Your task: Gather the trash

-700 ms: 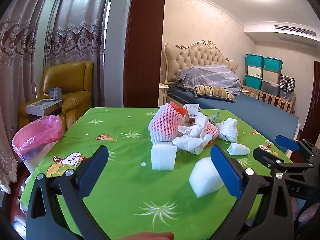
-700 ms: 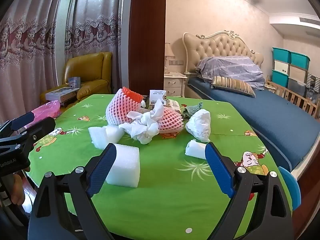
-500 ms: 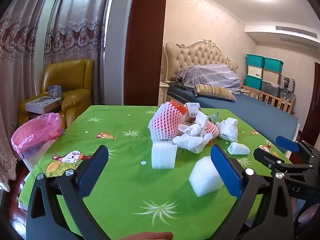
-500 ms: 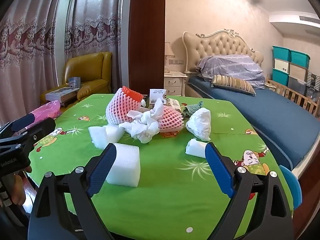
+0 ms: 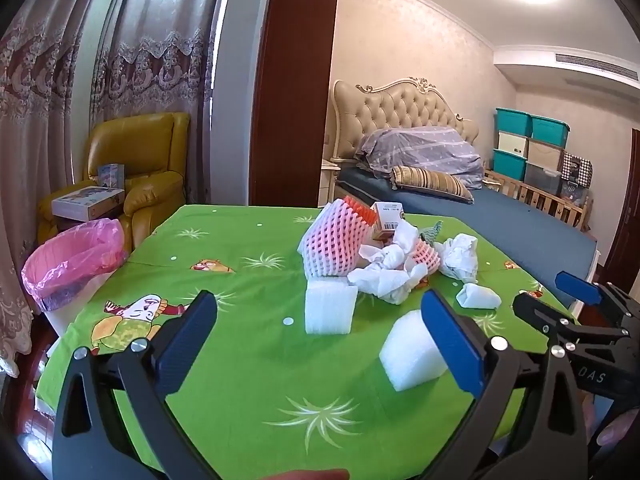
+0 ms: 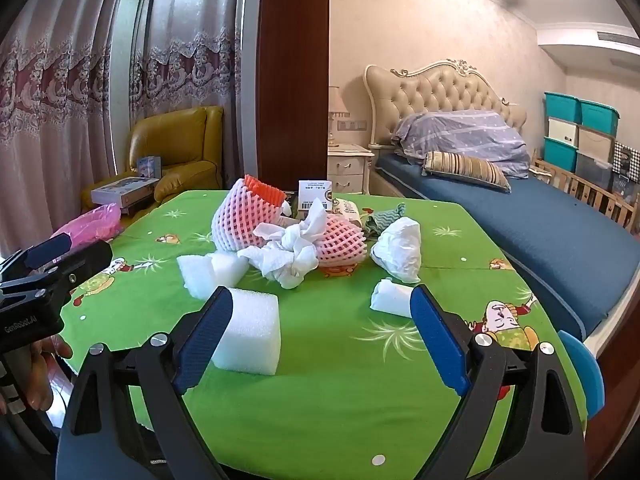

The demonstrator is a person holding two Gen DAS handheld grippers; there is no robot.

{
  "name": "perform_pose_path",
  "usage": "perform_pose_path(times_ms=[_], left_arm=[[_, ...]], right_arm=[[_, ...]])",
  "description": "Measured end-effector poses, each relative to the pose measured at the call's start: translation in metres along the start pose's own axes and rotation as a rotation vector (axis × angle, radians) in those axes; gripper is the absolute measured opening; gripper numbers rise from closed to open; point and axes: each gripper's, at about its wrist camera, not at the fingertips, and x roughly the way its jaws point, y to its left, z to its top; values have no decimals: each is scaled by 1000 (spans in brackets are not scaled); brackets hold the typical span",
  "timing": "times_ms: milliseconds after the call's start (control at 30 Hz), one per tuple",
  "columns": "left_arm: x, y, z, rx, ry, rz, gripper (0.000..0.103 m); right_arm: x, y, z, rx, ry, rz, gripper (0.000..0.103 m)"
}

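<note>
Trash lies in a heap on the green tablecloth [image 5: 224, 364]: a pink foam fruit net [image 5: 334, 242], a second net [image 6: 342, 240], crumpled white tissue [image 5: 384, 276], a small carton [image 5: 386, 220], a white crumpled bag [image 6: 398, 250] and white foam blocks [image 5: 330, 308] [image 5: 412, 352] [image 6: 250, 330]. A bin lined with a pink bag [image 5: 74, 262] stands off the table's left edge. My left gripper [image 5: 320, 340] is open and empty, near the front edge. My right gripper [image 6: 318, 336] is open and empty, its left finger beside a foam block.
A yellow armchair [image 5: 136, 168] with boxes stands behind the bin. A bed [image 6: 520, 216] lies to the right of the table. A brown pillar [image 5: 294, 88] rises behind the table. Each gripper shows at the edge of the other's view.
Both grippers stay open and empty. The left view has risen slightly; nothing on the table has moved.
</note>
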Motion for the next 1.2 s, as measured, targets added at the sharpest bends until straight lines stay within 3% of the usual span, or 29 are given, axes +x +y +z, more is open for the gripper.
perform_pose_path(times_ms=[1200], left_arm=[[2,-5,-1,17,-13,24,99]], right_arm=[[-12,4,1,-5,-55,12,85]])
